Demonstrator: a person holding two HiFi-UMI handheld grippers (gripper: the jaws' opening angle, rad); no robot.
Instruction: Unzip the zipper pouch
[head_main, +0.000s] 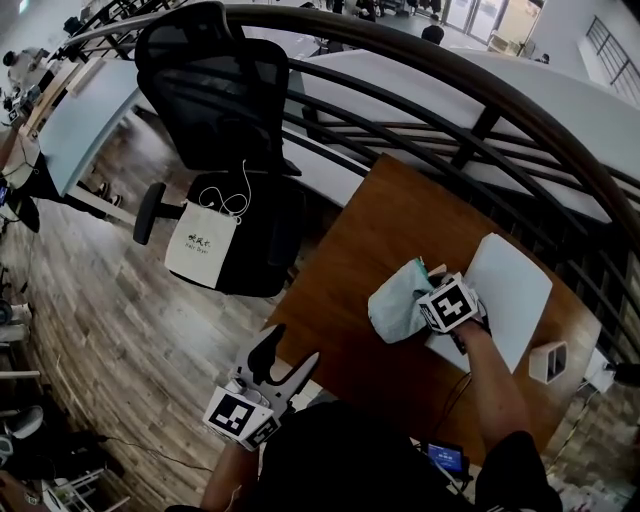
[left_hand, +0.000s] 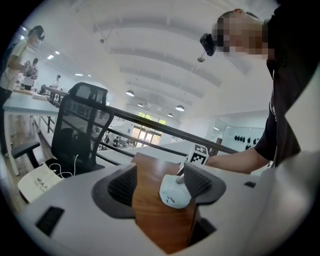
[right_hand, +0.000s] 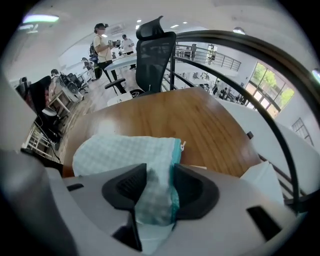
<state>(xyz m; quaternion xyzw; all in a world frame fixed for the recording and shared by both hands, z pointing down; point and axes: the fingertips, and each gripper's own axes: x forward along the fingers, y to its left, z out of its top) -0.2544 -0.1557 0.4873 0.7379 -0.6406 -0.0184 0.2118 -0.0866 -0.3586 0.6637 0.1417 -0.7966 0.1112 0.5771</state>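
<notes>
One zipper pouch (head_main: 398, 300) — right gripper (right_hand: 159, 189) pinching, left gripper (head_main: 288, 360) empty

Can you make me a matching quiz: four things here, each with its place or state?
Things:
1. zipper pouch
2. left gripper
3. right gripper
4. tote bag

Place or state:
a. on the office chair
b. jaws apart, holding nothing
c. lies on the wooden table
d. closed on checked fabric

Pairs: 1-c, 2-b, 3-d, 4-a
</notes>
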